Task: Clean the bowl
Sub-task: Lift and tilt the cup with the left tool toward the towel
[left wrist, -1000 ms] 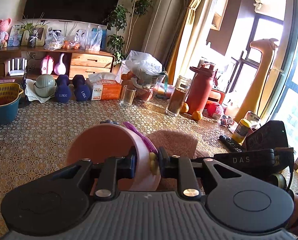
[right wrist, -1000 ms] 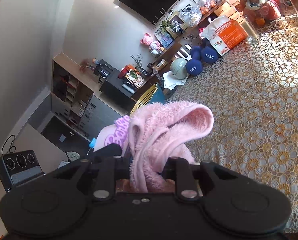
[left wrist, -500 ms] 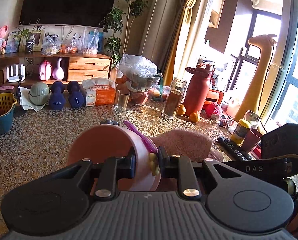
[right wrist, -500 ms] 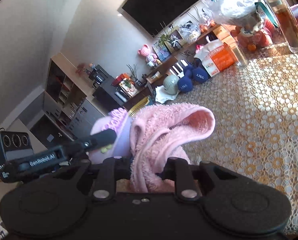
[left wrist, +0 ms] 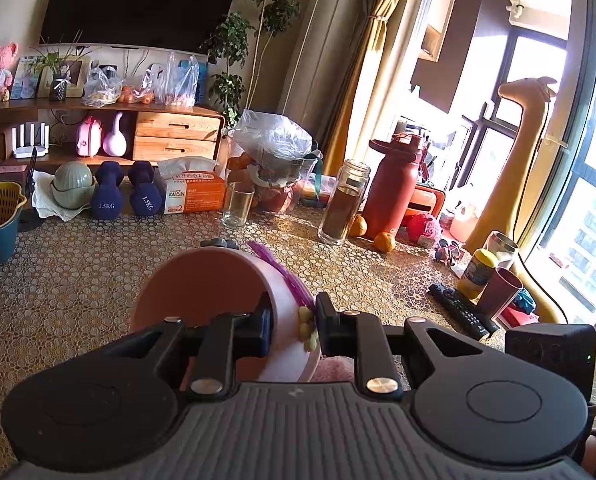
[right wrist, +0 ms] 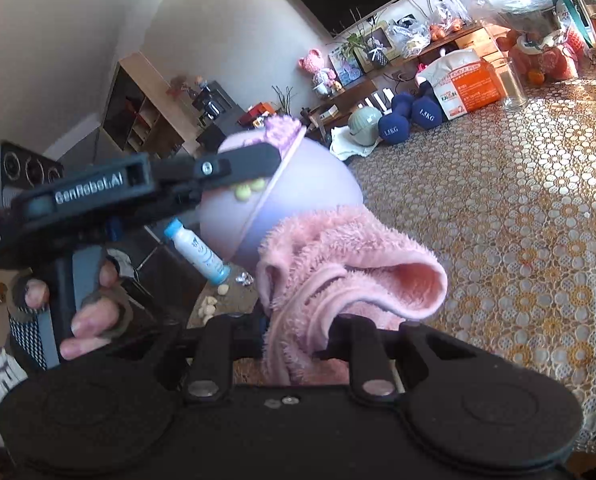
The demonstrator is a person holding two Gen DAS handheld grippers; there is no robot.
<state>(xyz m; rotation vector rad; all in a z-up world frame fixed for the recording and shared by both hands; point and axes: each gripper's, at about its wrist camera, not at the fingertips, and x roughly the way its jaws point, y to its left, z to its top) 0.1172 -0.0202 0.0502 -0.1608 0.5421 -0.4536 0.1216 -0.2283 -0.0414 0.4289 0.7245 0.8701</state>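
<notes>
A pink bowl (left wrist: 205, 280) with purple lettering is held on edge above the table, its rim pinched in my left gripper (left wrist: 289, 330), which is shut on it. In the right wrist view the same bowl (right wrist: 298, 184) shows its outside, with the left gripper (right wrist: 253, 168) clamped on its rim and a hand on the handle. My right gripper (right wrist: 298, 340) is shut on a fluffy pink cloth (right wrist: 350, 268). The cloth's top fold sits just below and in front of the bowl's outer wall; I cannot tell whether they touch.
The table (left wrist: 77, 264) has a lace-pattern cover. Along its far edge stand dumbbells (left wrist: 107, 196), a tissue box (left wrist: 189, 192), a glass (left wrist: 237, 204), a jar (left wrist: 344, 200) and a red bottle (left wrist: 394, 184). A remote (left wrist: 458, 310) and cups lie at the right. A small bottle (right wrist: 199, 250) lies beyond the table edge.
The left gripper and bowl have risen and pulled back from the cloth. The right gripper has swung, so the bowl and left gripper now appear higher and clearer, with the cloth below the bowl.
</notes>
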